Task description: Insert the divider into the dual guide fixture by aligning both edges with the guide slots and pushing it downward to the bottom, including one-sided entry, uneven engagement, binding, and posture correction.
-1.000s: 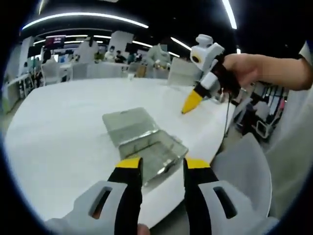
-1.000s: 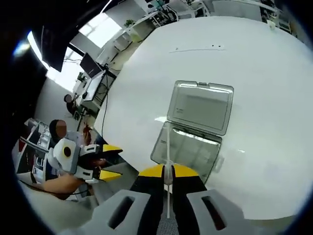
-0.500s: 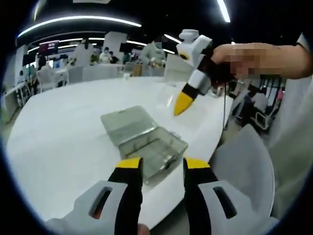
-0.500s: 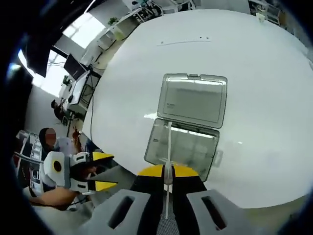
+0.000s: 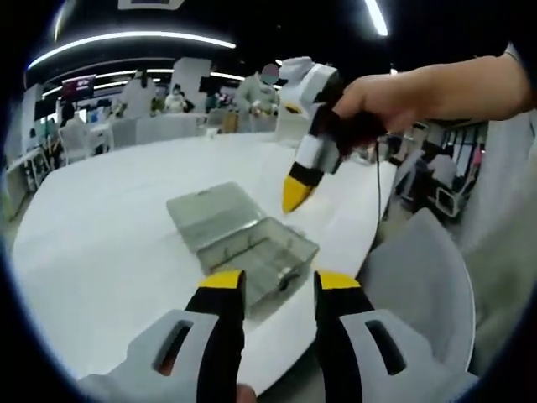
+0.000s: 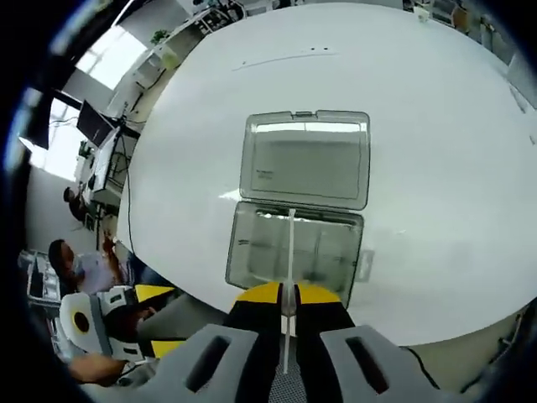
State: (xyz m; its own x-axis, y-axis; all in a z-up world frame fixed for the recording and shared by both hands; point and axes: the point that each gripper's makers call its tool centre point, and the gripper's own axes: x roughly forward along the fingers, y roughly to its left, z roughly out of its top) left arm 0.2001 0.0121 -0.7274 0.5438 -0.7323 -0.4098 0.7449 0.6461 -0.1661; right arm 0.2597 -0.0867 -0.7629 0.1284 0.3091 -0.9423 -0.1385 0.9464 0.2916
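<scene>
A clear plastic organiser box (image 6: 295, 243) lies on the white table (image 6: 436, 126) with its lid (image 6: 304, 159) swung open flat behind it. My right gripper (image 6: 285, 294) is shut on a thin clear divider (image 6: 290, 252), held edge-on above the box's tray. In the left gripper view the same box (image 5: 256, 252) sits just beyond my left gripper (image 5: 275, 281), which is open with nothing between its jaws. The right gripper (image 5: 298, 191) hangs above the box there, held by a person's hand (image 5: 394, 96).
The round table's near edge runs close to the box. A grey chair (image 5: 419, 285) stands at the table's right side. The left gripper (image 6: 147, 319) appears low at the left of the right gripper view. Desks, monitors and people fill the room beyond.
The right gripper has moved with the divider to above the box, squaring the tray and lid in its view. The left gripper has stayed open in place.
</scene>
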